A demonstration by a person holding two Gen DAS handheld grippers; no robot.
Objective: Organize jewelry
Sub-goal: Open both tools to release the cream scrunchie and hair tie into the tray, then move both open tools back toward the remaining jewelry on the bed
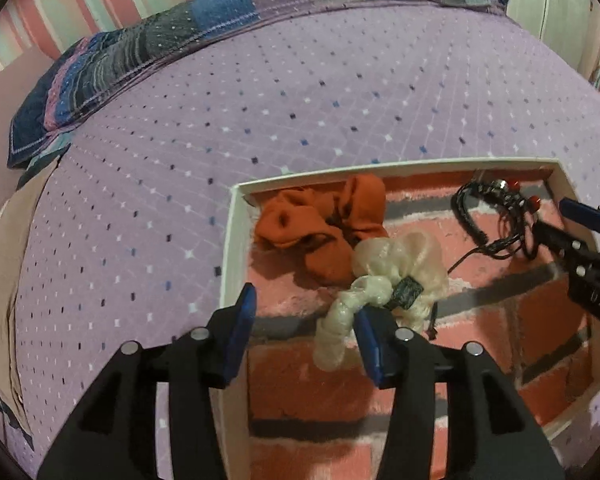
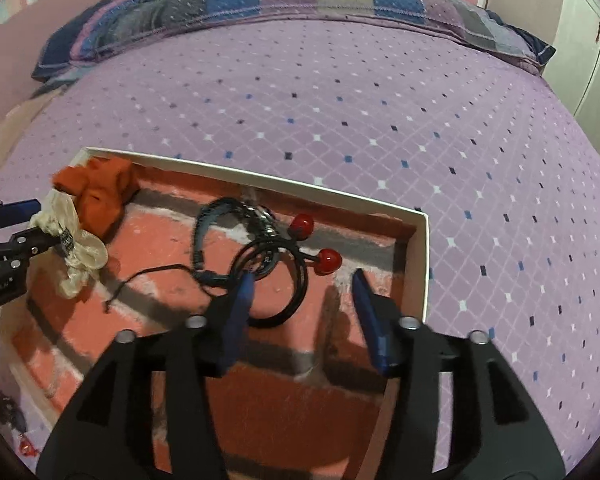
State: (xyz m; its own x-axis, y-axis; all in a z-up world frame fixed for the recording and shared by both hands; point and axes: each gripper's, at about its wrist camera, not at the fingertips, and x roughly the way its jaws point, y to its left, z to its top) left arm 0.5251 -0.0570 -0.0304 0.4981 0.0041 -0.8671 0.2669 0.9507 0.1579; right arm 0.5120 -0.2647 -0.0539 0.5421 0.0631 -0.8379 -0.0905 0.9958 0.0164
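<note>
Box: your shallow white-walled box point(image 1: 236, 216) with a brick-print floor lies on the purple dotted bedspread point(image 1: 260, 92); in the left wrist view it fills the lower right, in the right wrist view the lower left

Orange scrunchie: the orange scrunchie point(image 1: 320, 220) lies in the box's far left corner, touching the cream one

Cream scrunchie: the cream scrunchie point(image 1: 384, 276) lies just in front of the orange one, a dark tag on it; one twisted end trails down towards your left tool

Bracelets: the black cord bracelets point(image 2: 256, 264) with two red beads point(image 2: 328, 261) lie tangled near the box's far right corner, a loose cord end trailing left

Left tool: your left tool point(image 1: 306, 340) is released, blue pads apart; the cream scrunchie's tail lies between them, against the right pad, not pinched

Right tool: your right tool point(image 2: 302, 320) is released, jaws wide over the box floor; the left pad overlaps the edge of the bracelet loop, nothing gripped

Loose piece: a small dark item with a red bead point(image 2: 14, 424) lies outside the box, lower left of the right wrist view, too blurred to name

Pillow: a patchwork pillow point(image 2: 284, 0) lies along the top of both views
</note>
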